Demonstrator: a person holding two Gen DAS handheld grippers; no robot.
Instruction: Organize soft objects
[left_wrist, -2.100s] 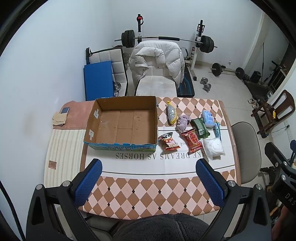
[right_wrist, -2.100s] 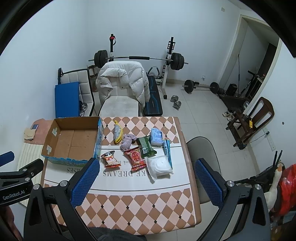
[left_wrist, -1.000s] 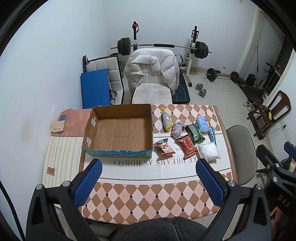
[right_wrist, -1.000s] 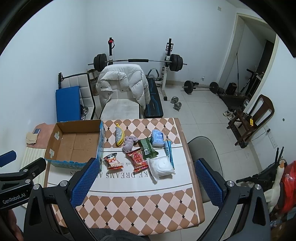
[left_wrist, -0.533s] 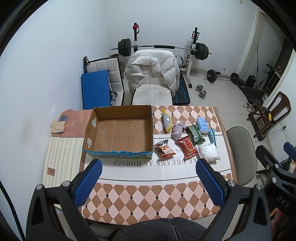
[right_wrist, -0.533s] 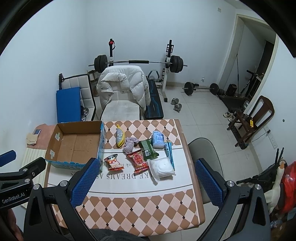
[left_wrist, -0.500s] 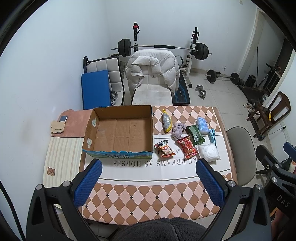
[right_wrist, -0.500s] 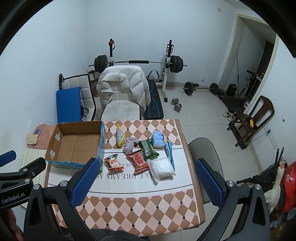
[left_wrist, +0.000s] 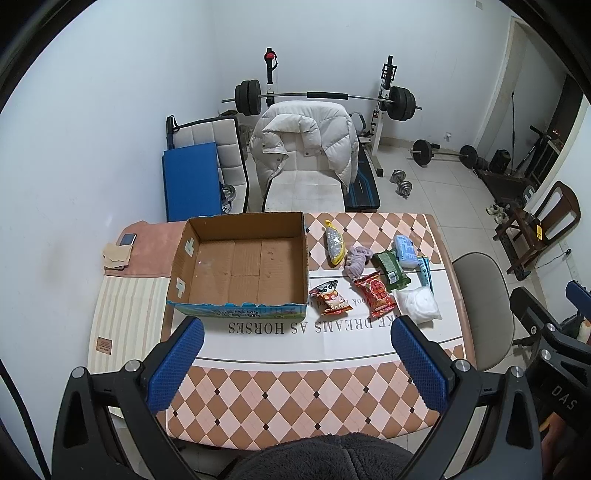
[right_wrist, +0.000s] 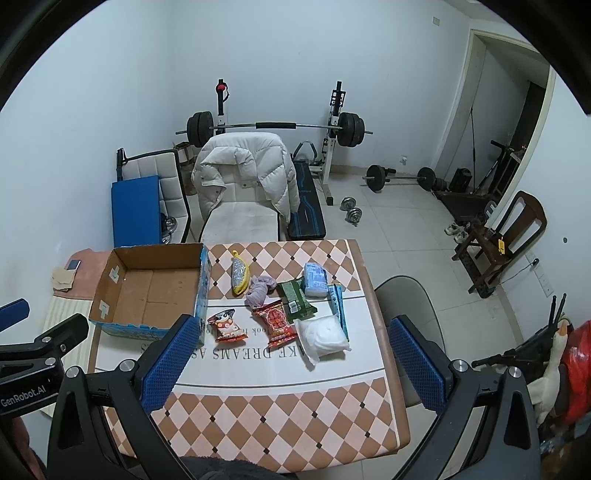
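Observation:
An empty open cardboard box (left_wrist: 243, 266) (right_wrist: 147, 291) sits on the left of the checkered table (left_wrist: 295, 387). To its right lie several soft items: a yellow mesh pouch (left_wrist: 334, 246), a grey cloth (left_wrist: 356, 260), a green packet (left_wrist: 391, 267), a blue tissue pack (left_wrist: 406, 251), two red snack bags (left_wrist: 376, 293) (left_wrist: 332, 297) and a white bag (left_wrist: 419, 304) (right_wrist: 325, 338). My left gripper (left_wrist: 295, 362) and my right gripper (right_wrist: 291, 365) are both open and empty, held high above the table's near edge.
A chair with a white puffer jacket (left_wrist: 306, 147) stands behind the table, with a barbell rack (left_wrist: 325, 98) behind it. A grey chair (left_wrist: 484, 288) stands at the table's right side. A phone (left_wrist: 127, 240) lies on a pink mat on the left.
Both grippers have drifted slightly up and back, so the table looks a little smaller. Nothing on the table has moved.

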